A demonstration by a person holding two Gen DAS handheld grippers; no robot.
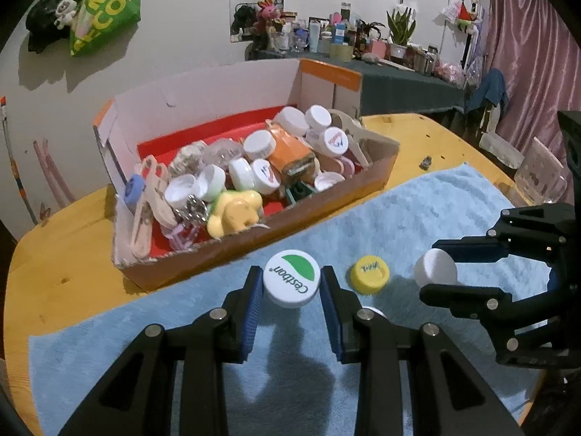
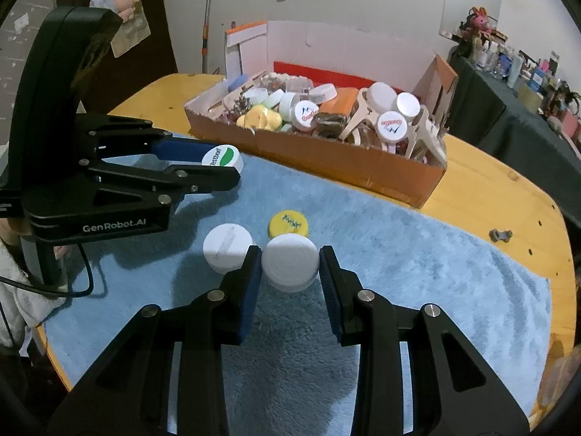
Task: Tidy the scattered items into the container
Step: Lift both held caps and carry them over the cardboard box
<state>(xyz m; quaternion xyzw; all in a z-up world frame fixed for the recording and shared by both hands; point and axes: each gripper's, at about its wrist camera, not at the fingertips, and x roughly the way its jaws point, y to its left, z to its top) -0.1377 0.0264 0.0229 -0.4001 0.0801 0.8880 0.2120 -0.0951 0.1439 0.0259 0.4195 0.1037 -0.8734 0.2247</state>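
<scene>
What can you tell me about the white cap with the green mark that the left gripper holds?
The Cestbon cap is a round, white, plastic-looking bottle cap. Its flat top carries a green leaf-shaped patch and the dark word "Cestbon"; its side wall looks faintly ribbed. It faces top up, slightly tilted, clamped at its sides between the blue pads of the left gripper. It appears lifted off the blue towel, in front of the cardboard box. Only the gripper pads touch it.
</scene>
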